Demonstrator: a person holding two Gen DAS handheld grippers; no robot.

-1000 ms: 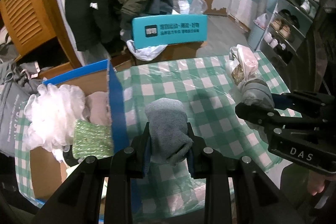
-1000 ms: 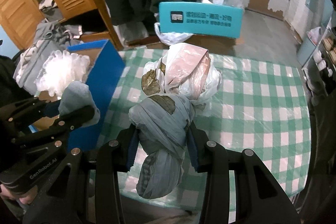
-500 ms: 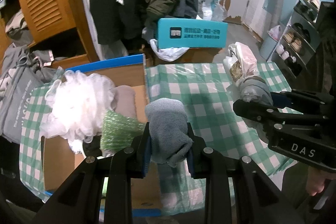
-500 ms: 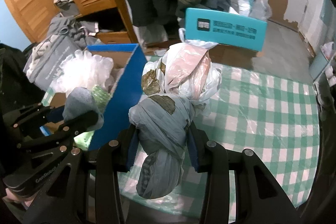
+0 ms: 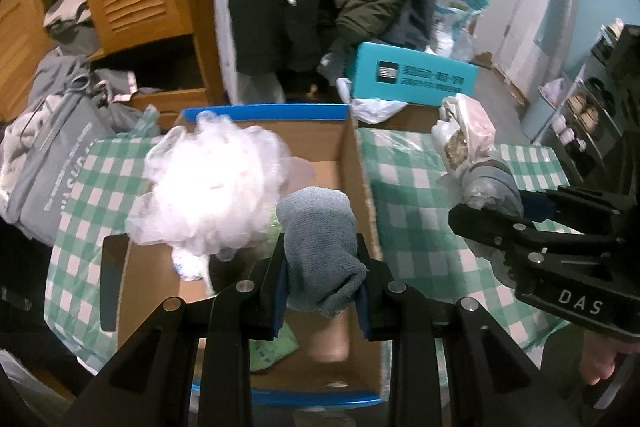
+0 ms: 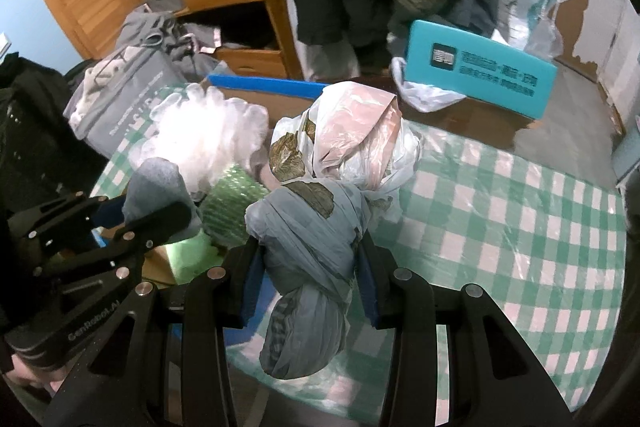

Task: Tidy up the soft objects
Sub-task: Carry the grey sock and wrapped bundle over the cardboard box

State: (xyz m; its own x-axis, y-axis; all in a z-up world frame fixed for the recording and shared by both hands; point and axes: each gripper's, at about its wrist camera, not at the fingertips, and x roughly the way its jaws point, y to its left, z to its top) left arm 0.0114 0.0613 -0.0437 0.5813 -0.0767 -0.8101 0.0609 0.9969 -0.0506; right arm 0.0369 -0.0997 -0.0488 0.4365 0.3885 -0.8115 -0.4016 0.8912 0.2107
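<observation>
Grey knitted sock (image 5: 320, 243), rolled soft, is clamped between the jaws of the left gripper (image 5: 322, 287), which hangs over the open cardboard box (image 5: 352, 163) with blue edges on a green checked tablecloth (image 6: 520, 211). Inside the box lie a white mesh bath puff (image 5: 208, 195) and a green textured bundle (image 6: 232, 207). To the right, the right gripper (image 6: 310, 283) clenches a knotted bundle of plastic bags (image 6: 328, 195), which hangs above the box's right wall and the cloth. Risk, as I judge it: both tools sit close together, so they could collide; the bag bundle, if let go here, might catch the wall and tumble outside; the puff could be knocked out.
</observation>
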